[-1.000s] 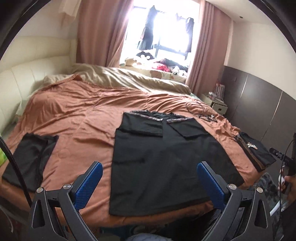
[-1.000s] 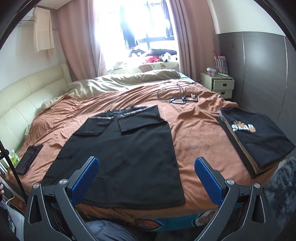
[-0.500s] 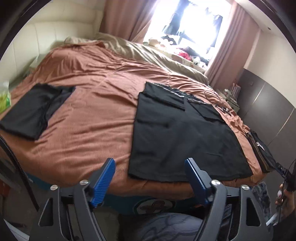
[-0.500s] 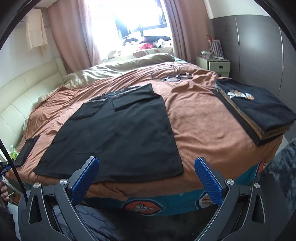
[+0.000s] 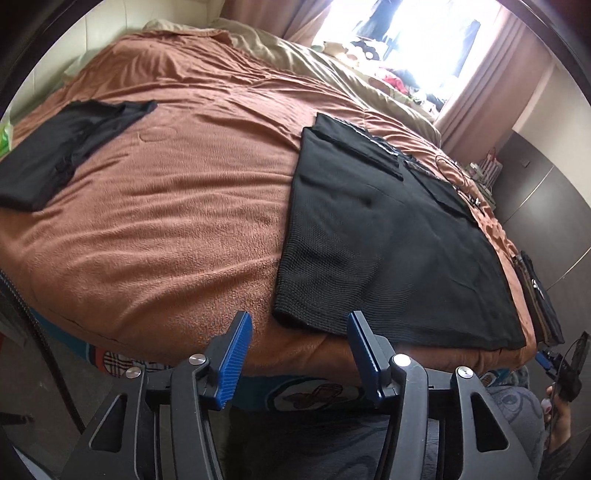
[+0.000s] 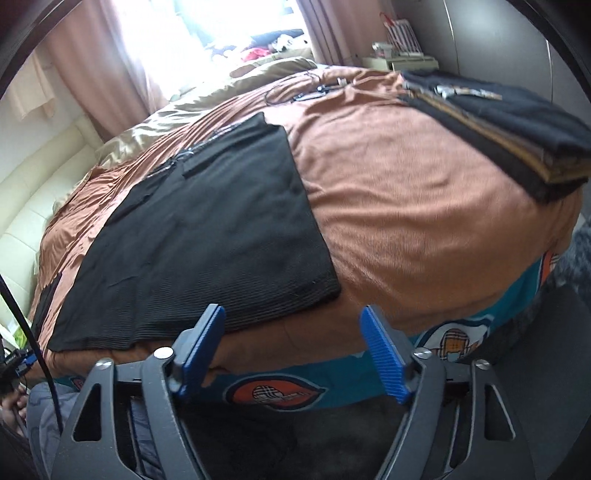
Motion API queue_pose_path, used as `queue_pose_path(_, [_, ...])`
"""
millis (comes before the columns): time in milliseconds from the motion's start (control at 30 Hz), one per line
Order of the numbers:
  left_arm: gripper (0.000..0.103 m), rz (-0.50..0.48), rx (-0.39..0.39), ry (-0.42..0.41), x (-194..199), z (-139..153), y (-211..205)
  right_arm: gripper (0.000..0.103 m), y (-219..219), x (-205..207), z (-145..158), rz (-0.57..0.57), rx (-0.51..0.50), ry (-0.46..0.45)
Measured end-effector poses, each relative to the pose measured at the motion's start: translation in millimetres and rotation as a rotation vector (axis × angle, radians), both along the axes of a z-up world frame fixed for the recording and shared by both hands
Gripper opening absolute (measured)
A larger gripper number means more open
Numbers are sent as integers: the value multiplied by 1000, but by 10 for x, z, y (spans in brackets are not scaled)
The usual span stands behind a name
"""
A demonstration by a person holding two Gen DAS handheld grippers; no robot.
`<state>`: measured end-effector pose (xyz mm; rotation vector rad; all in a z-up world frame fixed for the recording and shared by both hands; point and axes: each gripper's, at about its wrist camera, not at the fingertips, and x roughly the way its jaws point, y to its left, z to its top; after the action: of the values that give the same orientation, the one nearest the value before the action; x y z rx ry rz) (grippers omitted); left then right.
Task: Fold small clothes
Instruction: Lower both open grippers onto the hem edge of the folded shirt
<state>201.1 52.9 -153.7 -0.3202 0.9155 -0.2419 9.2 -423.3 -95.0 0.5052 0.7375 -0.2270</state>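
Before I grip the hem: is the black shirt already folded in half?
No: black shirt lies full length on the blanket, only its sleeves tucked in.

Window (image 5: 424, 33) backlight blown out; fisheye edges dark, bent; slight motion blur.

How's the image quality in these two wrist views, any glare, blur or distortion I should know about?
Left wrist view: the window is blown out to white, the fisheye bows the bed's brown blanket into a dome, and the spread black garment keeps its weave texture. Right wrist view: the same window glare, with the folded pile softly blurred and the black garment crisp only near its hem.
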Motion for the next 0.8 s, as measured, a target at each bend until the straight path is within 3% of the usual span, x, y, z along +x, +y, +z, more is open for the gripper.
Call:
queue_pose_path(200, [56, 13, -1, 34, 174, -169, -26, 66, -105, 114, -74, -20, 29, 0])
queue_pose_path(367, [39, 55, 9, 69, 281, -254, -16, 56, -203, 222, -190, -24, 68, 4])
queue_pose_path(567, [39, 58, -4, 85, 368, -273, -11, 51, -295, 357, -243, -34, 91, -19])
queue_pose_path(667, [38, 53, -15, 90, 368, -281, -28, 45, -372, 362, -310, -51, 153, -50])
queue_pose_path(800, [37, 52, -91, 106, 330, -317, 7, 40, -451, 266, -450, -42, 312, -122])
